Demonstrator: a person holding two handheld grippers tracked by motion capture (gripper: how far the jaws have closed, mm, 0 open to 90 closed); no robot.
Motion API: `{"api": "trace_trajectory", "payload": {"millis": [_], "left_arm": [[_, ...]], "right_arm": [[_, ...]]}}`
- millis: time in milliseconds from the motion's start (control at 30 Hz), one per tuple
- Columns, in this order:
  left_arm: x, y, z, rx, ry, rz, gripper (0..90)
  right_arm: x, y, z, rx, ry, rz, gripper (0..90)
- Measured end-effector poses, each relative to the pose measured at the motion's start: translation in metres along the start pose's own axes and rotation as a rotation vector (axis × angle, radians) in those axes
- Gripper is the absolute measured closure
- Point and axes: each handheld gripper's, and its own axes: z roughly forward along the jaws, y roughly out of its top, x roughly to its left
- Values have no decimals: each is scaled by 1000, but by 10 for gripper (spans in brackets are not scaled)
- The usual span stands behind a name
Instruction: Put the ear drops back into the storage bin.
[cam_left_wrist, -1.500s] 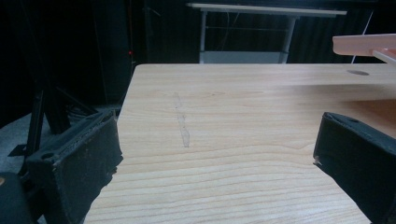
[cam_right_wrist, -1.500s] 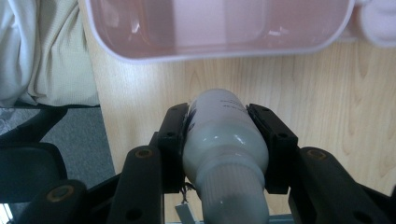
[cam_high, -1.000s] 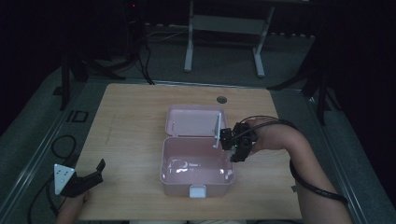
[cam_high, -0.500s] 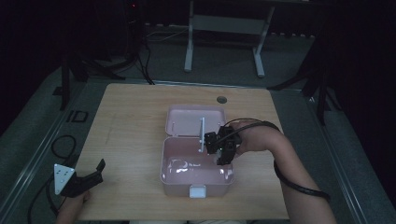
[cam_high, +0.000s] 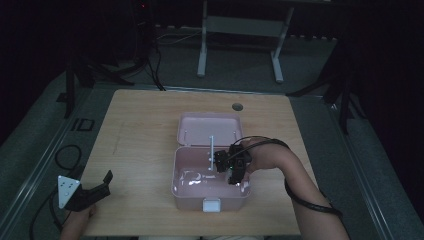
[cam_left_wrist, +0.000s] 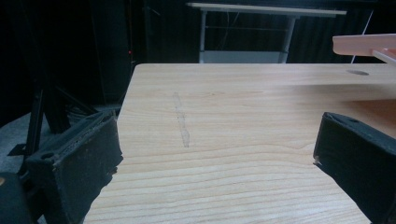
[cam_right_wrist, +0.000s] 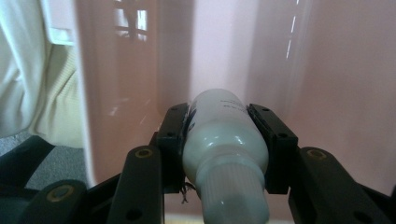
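Note:
A pink box stands open at the middle of the wooden table, its lid laid back behind it. My right gripper reaches into the box from the right, shut on a white bottle. The bottle's ribbed cap points toward the camera, and the pink inner wall is close ahead of my right gripper. At the table's front left corner my left gripper rests low and open, with bare wood between the jaws of my left gripper.
A round cable hole sits near the table's far edge. A metal stand is behind the table and cables lie on the floor at the left. The edge of the pink lid shows at upper right.
My right gripper has come left and down from the box's right rim into the box, with the bottle still in it. The left gripper has stayed put.

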Motion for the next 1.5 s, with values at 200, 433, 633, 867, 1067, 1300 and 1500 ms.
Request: {"api": "trace_trajectory", "payload": {"millis": [200, 433, 633, 867, 1067, 1300, 1500], "left_arm": [[0, 0, 0, 0, -1, 1, 9], [0, 0, 0, 1, 0, 0, 10], [0, 0, 0, 1, 0, 2, 9], [0, 0, 0, 0, -2, -2, 9], [0, 0, 0, 0, 0, -2, 9], [0, 0, 0, 0, -1, -2, 9], [0, 0, 0, 1, -4, -3, 9]], "right_arm": [[-3, 1, 20, 16, 30, 4, 597], [-4, 5, 41, 36, 53, 0, 597], [-5, 7, 54, 55, 54, -2, 597], [-8, 6, 66, 67, 48, 6, 596], [-11, 3, 75, 46, 50, 36, 596], [-12, 5, 85, 82, 59, 21, 595], [-13, 6, 86, 103, 72, 26, 594]]}}
